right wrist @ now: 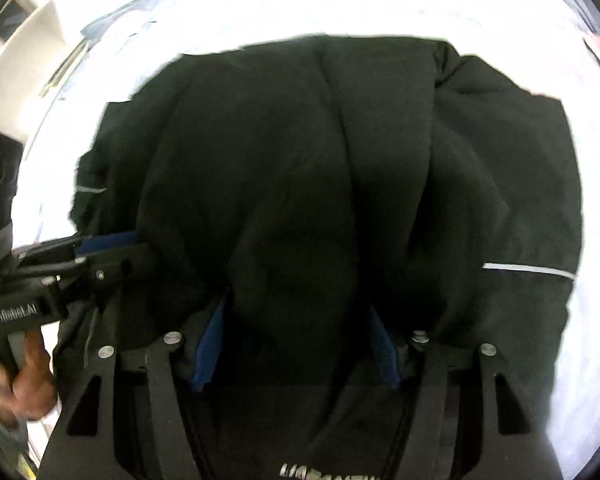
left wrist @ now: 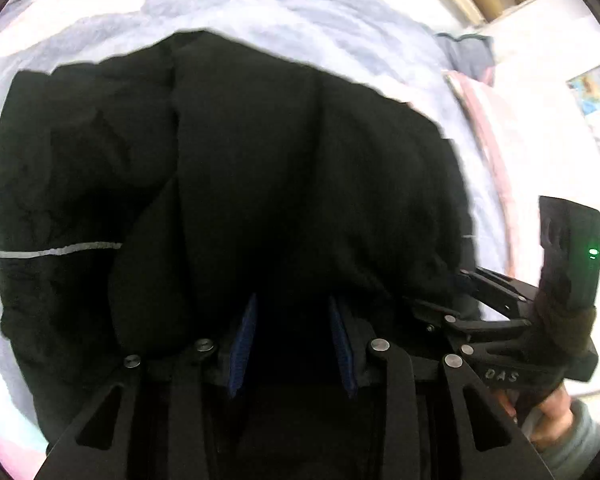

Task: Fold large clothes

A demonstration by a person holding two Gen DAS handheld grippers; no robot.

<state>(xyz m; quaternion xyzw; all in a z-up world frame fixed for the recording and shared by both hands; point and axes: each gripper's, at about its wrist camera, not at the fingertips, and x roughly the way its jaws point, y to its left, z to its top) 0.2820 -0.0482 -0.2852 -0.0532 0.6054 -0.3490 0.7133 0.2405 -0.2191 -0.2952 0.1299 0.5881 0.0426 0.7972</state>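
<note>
A pale grey-blue rumpled bedspread spreads across the background. A pink-edged pillow lies at its side, near a colourful wall poster.

One black jacket, two tools, one bed.
</note>
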